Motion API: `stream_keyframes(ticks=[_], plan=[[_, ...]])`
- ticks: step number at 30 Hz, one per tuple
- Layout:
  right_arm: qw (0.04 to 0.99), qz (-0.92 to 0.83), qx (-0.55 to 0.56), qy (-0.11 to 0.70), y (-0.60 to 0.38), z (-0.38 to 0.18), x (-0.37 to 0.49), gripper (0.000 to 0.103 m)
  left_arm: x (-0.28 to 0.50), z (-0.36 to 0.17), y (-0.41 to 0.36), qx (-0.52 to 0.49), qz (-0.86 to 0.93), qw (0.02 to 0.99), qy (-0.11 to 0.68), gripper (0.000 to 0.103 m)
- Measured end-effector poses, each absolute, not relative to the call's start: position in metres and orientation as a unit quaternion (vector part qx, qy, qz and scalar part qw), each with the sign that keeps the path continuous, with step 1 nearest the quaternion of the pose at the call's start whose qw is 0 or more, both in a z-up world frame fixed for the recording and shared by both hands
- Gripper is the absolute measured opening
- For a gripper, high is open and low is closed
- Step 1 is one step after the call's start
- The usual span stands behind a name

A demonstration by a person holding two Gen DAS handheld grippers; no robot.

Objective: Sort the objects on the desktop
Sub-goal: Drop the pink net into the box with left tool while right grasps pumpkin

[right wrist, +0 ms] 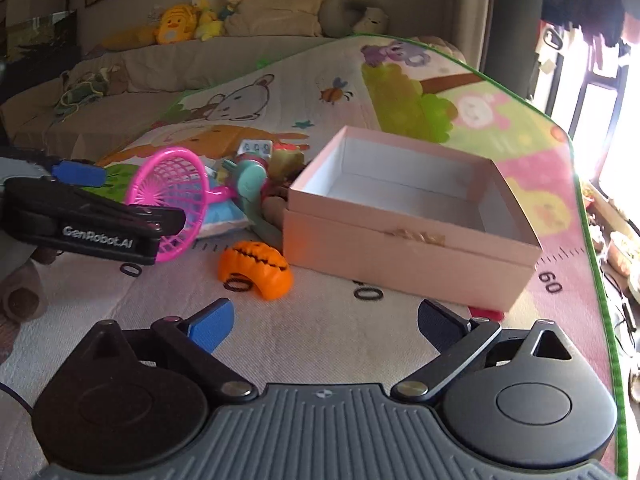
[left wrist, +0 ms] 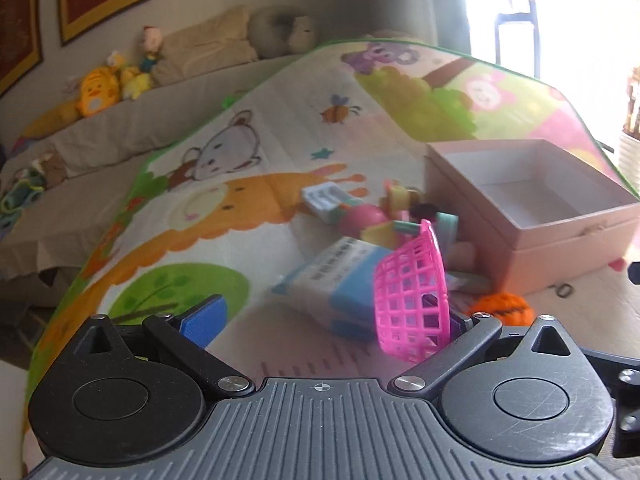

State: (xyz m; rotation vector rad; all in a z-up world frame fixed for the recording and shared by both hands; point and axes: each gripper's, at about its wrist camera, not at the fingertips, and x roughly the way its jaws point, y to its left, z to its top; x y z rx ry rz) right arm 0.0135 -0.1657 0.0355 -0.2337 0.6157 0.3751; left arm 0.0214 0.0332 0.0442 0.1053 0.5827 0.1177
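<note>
While the right gripper (right wrist: 324, 328) hangs with its jaws spread wide and nothing between them above the play mat (right wrist: 280, 340), sorting looks barely begun: the pink box (right wrist: 408, 256), the landmark here, stands empty. Just in front of the box's left corner lies an orange pumpkin toy (right wrist: 256, 270) (nearest of the loose items). Farther left of the box, the left gripper (left wrist: 316, 320) is spread wide too, a pink mesh basket (left wrist: 412, 296) tilted against its right finger; whether it is truly gripped cannot be told. Behind the basket, against the box's left wall, sits the toy pile (right wrist: 256, 176). Next, probably, the basket must be carried over the box rim.
</note>
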Motion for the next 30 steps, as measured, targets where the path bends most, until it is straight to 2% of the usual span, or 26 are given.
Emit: stream_keyframes(ticks=[5, 7, 9, 10, 11, 23, 25, 27, 30], plan=[[0.916, 0.221, -0.138, 0.307, -0.123, 0.033, 0.035, 0.09, 0.013, 0.042, 0.091, 0.021, 0.134, 0.942, 0.306, 0.103], [0.912, 0.215, -0.14, 0.319, -0.109, 0.025, 0.049, 0.084, 0.002, 0.045, 0.105, 0.01, 0.124, 0.946, 0.298, 0.103], [0.905, 0.212, -0.121, 0.348, -0.104, 0.017, 0.062, 0.065, -0.009, 0.05, 0.109, 0.005, 0.079, 0.954, 0.288, 0.103], [0.905, 0.21, -0.112, 0.353, -0.106, 0.015, 0.064, 0.063, -0.013, 0.053, 0.108, 0.004, 0.049, 0.957, 0.285, 0.103], [0.903, 0.212, -0.106, 0.359, -0.108, 0.013, 0.065, 0.057, -0.015, 0.054, 0.104, 0.003, 0.018, 0.959, 0.282, 0.103], [0.916, 0.151, -0.084, 0.362, -0.211, 0.019, 0.008, 0.057, 0.024, 0.026, 0.032, 0.116, -0.061, 0.94, 0.315, 0.103], [0.921, 0.147, -0.082, 0.351, -0.221, 0.023, 0.0, 0.06, 0.028, 0.025, 0.034, 0.109, -0.047, 0.94, 0.321, 0.103], [0.925, 0.151, -0.082, 0.34, -0.225, 0.026, -0.004, 0.069, 0.028, 0.027, 0.038, 0.095, -0.042, 0.939, 0.327, 0.087], [0.927, 0.159, -0.085, 0.33, -0.223, 0.026, -0.002, 0.078, 0.017, 0.033, 0.039, 0.086, -0.036, 0.939, 0.33, 0.088]])
